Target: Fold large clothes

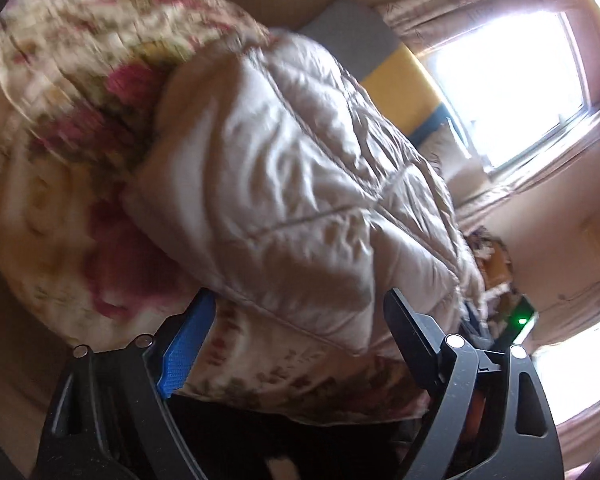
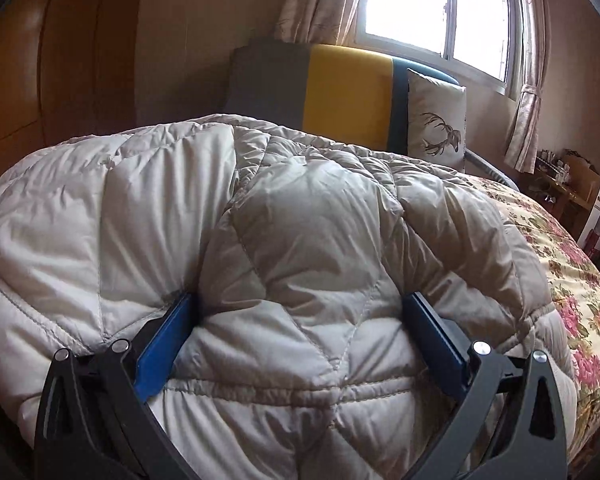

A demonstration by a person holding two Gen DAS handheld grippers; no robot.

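Note:
A large beige quilted puffer coat (image 2: 292, 240) lies bunched on a floral bedspread (image 2: 572, 280). My right gripper (image 2: 300, 312) is wide open, its blue-padded fingers (image 2: 168, 340) pushed in on either side of a thick fold of the coat, not closed on it. In the left wrist view the image is tilted and blurred; the coat (image 1: 292, 184) lies over the floral bedspread (image 1: 60, 128). My left gripper (image 1: 300, 312) is open at the coat's near edge, its blue pad (image 1: 188, 344) beside the bedspread, holding nothing.
A grey, yellow and blue headboard (image 2: 340, 88) stands behind the bed, with a deer-print pillow (image 2: 436, 120) leaning on it. A bright curtained window (image 2: 440, 12) is above. A cluttered wooden shelf (image 2: 568, 188) stands at the right. A wooden wardrobe (image 2: 60, 60) is on the left.

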